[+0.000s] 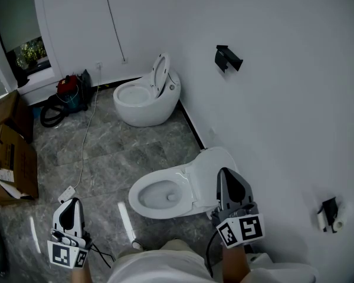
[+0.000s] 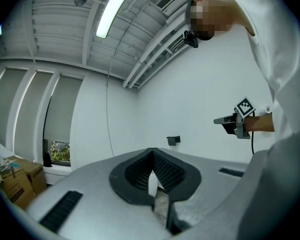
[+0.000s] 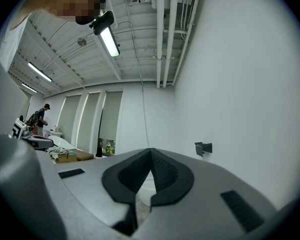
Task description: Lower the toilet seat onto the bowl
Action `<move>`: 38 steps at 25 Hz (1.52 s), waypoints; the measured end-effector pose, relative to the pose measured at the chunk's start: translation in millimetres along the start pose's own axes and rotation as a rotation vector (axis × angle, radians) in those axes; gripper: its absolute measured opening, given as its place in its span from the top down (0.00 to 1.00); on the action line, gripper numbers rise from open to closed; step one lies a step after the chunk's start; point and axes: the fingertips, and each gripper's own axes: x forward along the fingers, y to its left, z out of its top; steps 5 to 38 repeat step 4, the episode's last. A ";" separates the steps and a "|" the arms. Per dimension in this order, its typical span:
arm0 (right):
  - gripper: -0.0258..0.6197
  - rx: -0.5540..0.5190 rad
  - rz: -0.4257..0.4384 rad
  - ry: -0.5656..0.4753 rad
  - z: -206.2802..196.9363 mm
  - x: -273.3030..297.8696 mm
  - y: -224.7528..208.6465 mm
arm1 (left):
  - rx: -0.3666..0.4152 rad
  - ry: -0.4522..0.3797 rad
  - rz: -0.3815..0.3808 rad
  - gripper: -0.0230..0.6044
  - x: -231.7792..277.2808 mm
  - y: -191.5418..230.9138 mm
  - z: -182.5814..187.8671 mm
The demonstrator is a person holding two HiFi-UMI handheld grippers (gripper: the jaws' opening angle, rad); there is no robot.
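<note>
In the head view a white toilet [image 1: 165,194] stands just in front of me, its bowl open and its seat and lid [image 1: 211,167] tipped back toward the white wall. My right gripper [image 1: 224,172] points forward over that raised lid, jaws shut and empty; whether it touches the lid I cannot tell. My left gripper [image 1: 74,201] hangs over the grey floor well left of the bowl, also shut and empty. In the left gripper view the jaws [image 2: 152,152] meet at the tips, with the right gripper [image 2: 236,124] off to the right. The right gripper view shows its jaws [image 3: 150,150] closed.
A second white toilet [image 1: 146,96] with its seat up stands farther back along the wall. Cardboard boxes [image 1: 15,161] sit at the left, a red machine [image 1: 68,87] with a black hose in the corner. A white cable [image 1: 85,140] crosses the floor. Black fixtures [image 1: 227,58] hang on the wall.
</note>
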 end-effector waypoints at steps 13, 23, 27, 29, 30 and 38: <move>0.96 0.009 0.005 -0.001 -0.7 1.1 -8.7 | 0.003 0.002 0.005 0.96 4.3 -6.2 0.6; 0.96 0.009 0.005 -0.001 -0.7 1.1 -8.7 | 0.003 0.002 0.005 0.96 4.3 -6.2 0.6; 0.96 0.009 0.005 -0.001 -0.7 1.1 -8.7 | 0.003 0.002 0.005 0.96 4.3 -6.2 0.6; 0.96 0.009 0.005 -0.001 -0.7 1.1 -8.7 | 0.003 0.002 0.005 0.96 4.3 -6.2 0.6; 0.96 0.009 0.005 -0.001 -0.7 1.1 -8.7 | 0.003 0.002 0.005 0.96 4.3 -6.2 0.6; 0.96 0.009 0.005 -0.001 -0.7 1.1 -8.7 | 0.003 0.002 0.005 0.96 4.3 -6.2 0.6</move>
